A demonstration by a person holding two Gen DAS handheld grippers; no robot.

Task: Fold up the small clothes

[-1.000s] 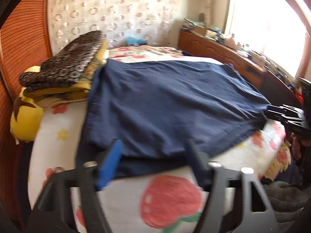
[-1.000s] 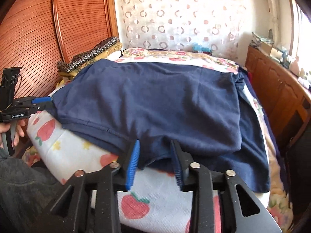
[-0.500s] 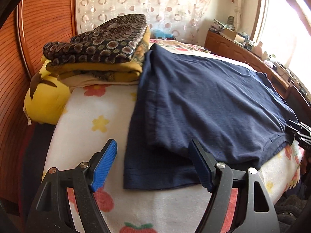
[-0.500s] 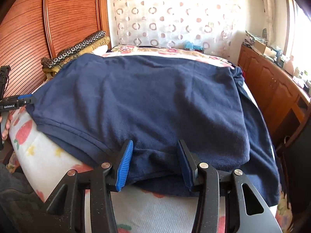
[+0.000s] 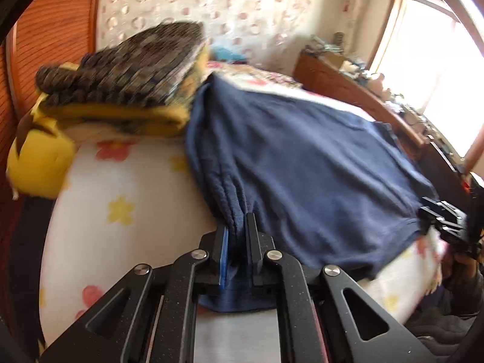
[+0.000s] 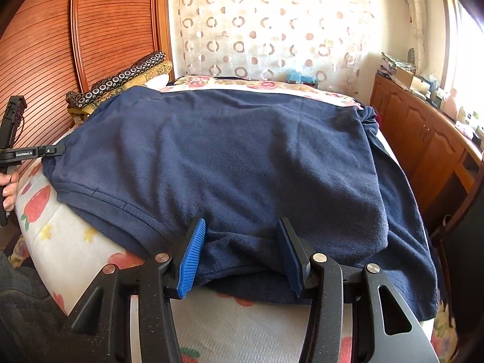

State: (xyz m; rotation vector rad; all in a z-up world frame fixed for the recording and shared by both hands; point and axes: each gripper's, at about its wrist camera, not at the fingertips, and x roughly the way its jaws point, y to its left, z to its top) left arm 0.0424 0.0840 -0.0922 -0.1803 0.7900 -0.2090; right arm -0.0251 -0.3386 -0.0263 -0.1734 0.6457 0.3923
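In the left wrist view, the left gripper (image 5: 239, 236) has just snapped closed on the near corner of the navy garment (image 5: 302, 163), which a moment ago lay loose between wide jaws; the cloth now bunches into pleats between the pads. The garment lies spread over the flowered blanket (image 5: 121, 211), its far edge against a pile of folded clothes (image 5: 121, 90). The right gripper (image 5: 444, 220) shows at the opposite corner.

In the right wrist view, the right gripper (image 6: 242, 254) has widened slightly and stands half open, straddling the hem without pinching it. One corner is secured; the other probably needs gripping before a fold can start.
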